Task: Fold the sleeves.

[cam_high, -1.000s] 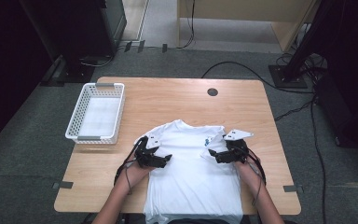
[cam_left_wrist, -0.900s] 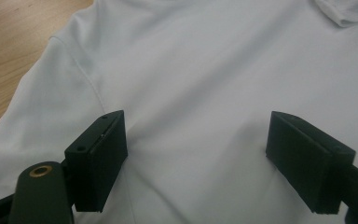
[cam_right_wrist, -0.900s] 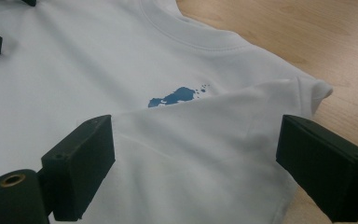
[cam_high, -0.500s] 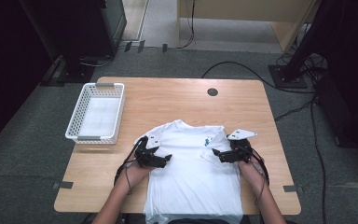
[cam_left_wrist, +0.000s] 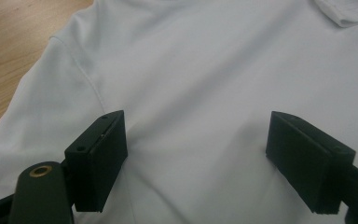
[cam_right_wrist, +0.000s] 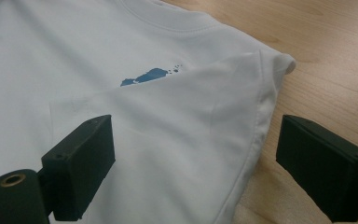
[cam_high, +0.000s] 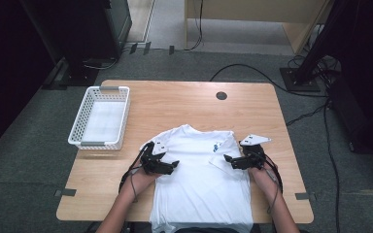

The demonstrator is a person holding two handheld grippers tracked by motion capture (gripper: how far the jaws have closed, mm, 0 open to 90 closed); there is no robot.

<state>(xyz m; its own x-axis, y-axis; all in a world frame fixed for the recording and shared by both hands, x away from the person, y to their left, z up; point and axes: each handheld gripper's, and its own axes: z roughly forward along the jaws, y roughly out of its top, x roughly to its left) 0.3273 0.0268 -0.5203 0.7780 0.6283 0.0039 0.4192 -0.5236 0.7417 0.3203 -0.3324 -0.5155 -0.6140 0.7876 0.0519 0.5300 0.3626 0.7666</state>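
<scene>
A white T-shirt (cam_high: 201, 179) with a small blue print (cam_high: 217, 145) lies flat on the wooden table (cam_high: 184, 104), collar toward the far side, both sleeves folded in over the body. My left gripper (cam_high: 174, 165) rests at the shirt's left side, jaws open and pointing inward over plain white cloth (cam_left_wrist: 191, 93). My right gripper (cam_high: 227, 158) hovers at the shirt's right side, jaws open; the folded-in sleeve (cam_right_wrist: 205, 116) and the shirt's right edge lie between and ahead of them, with the blue print (cam_right_wrist: 144, 76) beyond.
A white mesh basket (cam_high: 100, 116) stands at the table's left, far from the shirt. A dark round cable hole (cam_high: 221, 95) sits near the far edge. Bare wood lies beyond the collar. Cables trail from both grippers along the person's forearms.
The right gripper has shifted slightly outward and toward the near edge along the shirt's right side. The left gripper has stayed put.
</scene>
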